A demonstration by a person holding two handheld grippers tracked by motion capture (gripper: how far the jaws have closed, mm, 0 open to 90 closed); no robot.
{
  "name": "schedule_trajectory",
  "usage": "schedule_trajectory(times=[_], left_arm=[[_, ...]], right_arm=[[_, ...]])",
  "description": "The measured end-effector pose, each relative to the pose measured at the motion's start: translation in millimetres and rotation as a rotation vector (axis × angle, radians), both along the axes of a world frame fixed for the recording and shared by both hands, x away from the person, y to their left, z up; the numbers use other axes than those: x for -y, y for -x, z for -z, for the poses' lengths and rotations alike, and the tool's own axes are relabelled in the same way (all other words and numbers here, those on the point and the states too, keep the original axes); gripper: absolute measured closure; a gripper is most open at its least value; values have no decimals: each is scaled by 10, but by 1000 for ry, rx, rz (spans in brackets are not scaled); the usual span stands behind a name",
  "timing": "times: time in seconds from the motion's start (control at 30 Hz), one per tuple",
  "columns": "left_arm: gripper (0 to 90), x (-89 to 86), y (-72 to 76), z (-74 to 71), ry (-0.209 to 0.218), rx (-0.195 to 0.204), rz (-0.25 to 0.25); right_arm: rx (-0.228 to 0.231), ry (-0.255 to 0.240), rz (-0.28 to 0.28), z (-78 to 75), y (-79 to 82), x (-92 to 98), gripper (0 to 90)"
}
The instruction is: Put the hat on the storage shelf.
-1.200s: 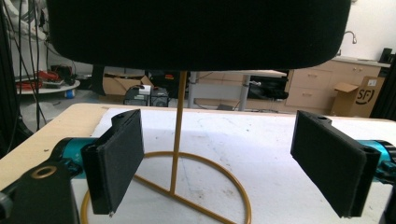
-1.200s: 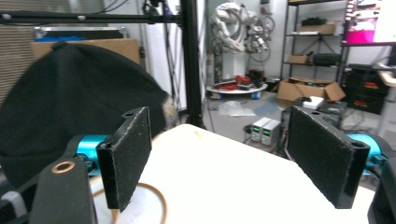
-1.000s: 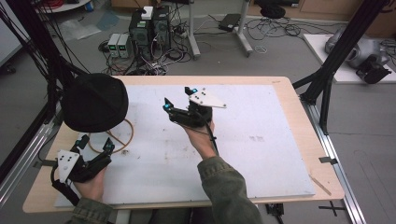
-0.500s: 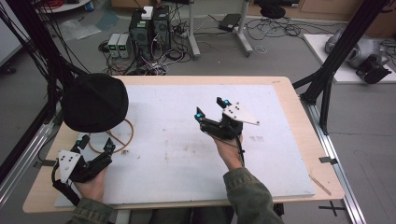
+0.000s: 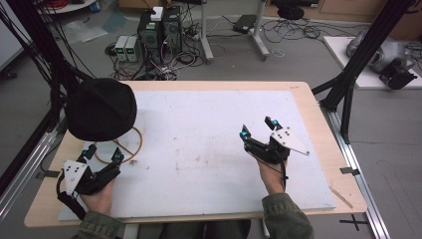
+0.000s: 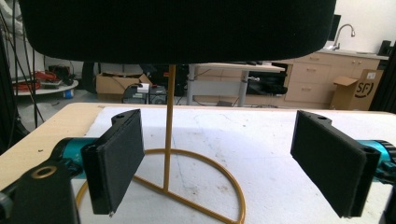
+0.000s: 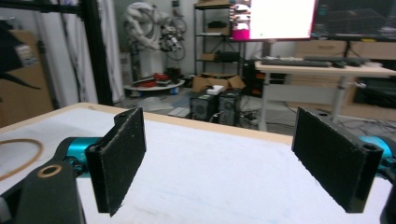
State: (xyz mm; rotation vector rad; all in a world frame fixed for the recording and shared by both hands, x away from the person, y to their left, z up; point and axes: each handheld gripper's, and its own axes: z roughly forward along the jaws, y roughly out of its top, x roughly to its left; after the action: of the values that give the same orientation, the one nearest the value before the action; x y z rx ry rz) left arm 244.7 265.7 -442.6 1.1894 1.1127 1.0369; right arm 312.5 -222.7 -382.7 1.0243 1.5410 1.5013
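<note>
A black hat (image 5: 101,109) rests on top of a thin yellow-brown wire stand (image 5: 130,144) at the left of the table; its upright rod and ring base (image 6: 187,184) stand just ahead of my left gripper, with the hat's brim (image 6: 177,28) overhead. My left gripper (image 5: 103,152) sits near the front left edge, open and empty, pointing at the stand. My right gripper (image 5: 259,127) is held above the white mat at the right, open with nothing between its pads (image 7: 122,158).
A white mat (image 5: 199,144) covers most of the wooden table (image 5: 318,99). Black frame posts (image 5: 358,64) stand at both sides. Computers and cables (image 5: 159,35) lie on the floor beyond the far edge.
My right gripper has moved from the table's middle to the right and toward the front. The left gripper, hat and stand have stayed put.
</note>
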Motion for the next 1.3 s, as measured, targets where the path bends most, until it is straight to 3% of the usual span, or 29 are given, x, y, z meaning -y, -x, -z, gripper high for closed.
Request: schedule_trajectory(times=[0.13, 0.2, 0.5, 0.6, 0.67, 0.7, 0.77, 0.97, 1.07, 1.17, 1.3], left_arm=[[175, -3, 6, 1, 6, -2, -2], [176, -1, 5, 2, 6, -3, -3], [175, 8, 14, 11, 11, -6, -5], [175, 9, 15, 13, 9, -9, -3], [175, 13, 14, 17, 11, -8, -1], [176, 14, 14, 17, 10, -10, -2], [176, 19, 13, 19, 10, -9, -2], [176, 27, 17, 19, 10, -12, 1], [176, 31, 11, 24, 12, -15, 4], [176, 31, 15, 25, 9, -17, 6], [175, 28, 16, 25, 12, -16, 2]], right_arm=[[-4, -2, 46, 116, 42, 193, 168], [-37, 3, 72, 139, 45, 288, 142], [16, -31, 164, 156, 103, 605, 143], [2, -33, 191, 244, 113, 689, 142], [-42, -18, 212, 273, 107, 742, 124], [-50, -16, 225, 278, 108, 764, 125], [-4, -25, 237, 322, 131, 797, 144], [-37, 30, 270, 450, 106, 873, 134], [-26, 21, 275, 444, 113, 876, 134], [-36, 37, 279, 456, 95, 878, 126], [-49, 24, 280, 459, 94, 871, 126]])
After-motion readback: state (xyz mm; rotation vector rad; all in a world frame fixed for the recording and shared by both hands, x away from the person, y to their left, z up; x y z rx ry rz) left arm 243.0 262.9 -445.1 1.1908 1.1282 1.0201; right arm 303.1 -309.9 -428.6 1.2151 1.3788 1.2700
